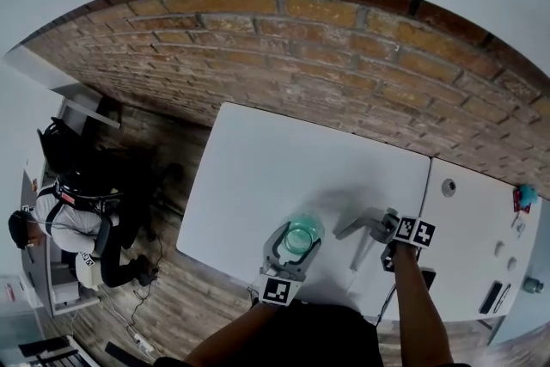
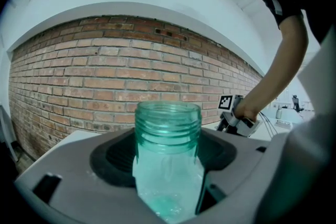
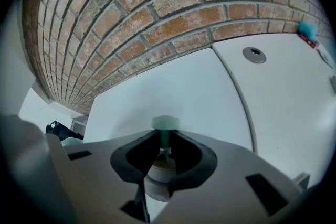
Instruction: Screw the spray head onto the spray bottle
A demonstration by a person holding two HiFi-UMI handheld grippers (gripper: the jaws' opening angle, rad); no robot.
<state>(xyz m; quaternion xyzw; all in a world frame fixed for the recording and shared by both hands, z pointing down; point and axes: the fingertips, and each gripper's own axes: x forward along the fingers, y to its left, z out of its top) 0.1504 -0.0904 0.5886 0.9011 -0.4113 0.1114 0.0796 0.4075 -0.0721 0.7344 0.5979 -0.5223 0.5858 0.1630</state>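
The left claw (image 1: 290,247) is clamped on the sides of the teal, see-through spray bottle (image 2: 168,165), which stands upright between the pads at the near edge of the white counter (image 1: 284,159). Whether the bottle's base rests on the counter is not clear from any view. The bottle's threaded neck (image 2: 168,120) is bare and open at the top, with nothing on it.

To the right, and apart from the bottle, the right claw (image 3: 164,152) tilts steeply down over the counter. Its jaws are drawn in narrow on the spray head (image 3: 165,123). The pads pinch its thin green stem, a pale cap shows just past their tips, and a whitish collar sits behind them. It seems to be a small pump-type head, though the pads cover most of its lower part. Beyond both claws runs a brick wall (image 1: 344,56).

The task looks to be at an early stage. Each part is in its own grip, but the two have not yet met. The head has yet to be carried over the open neck, lowered so the collar seats on the threads, and turned down tight while the left claw keeps the bottle steady.
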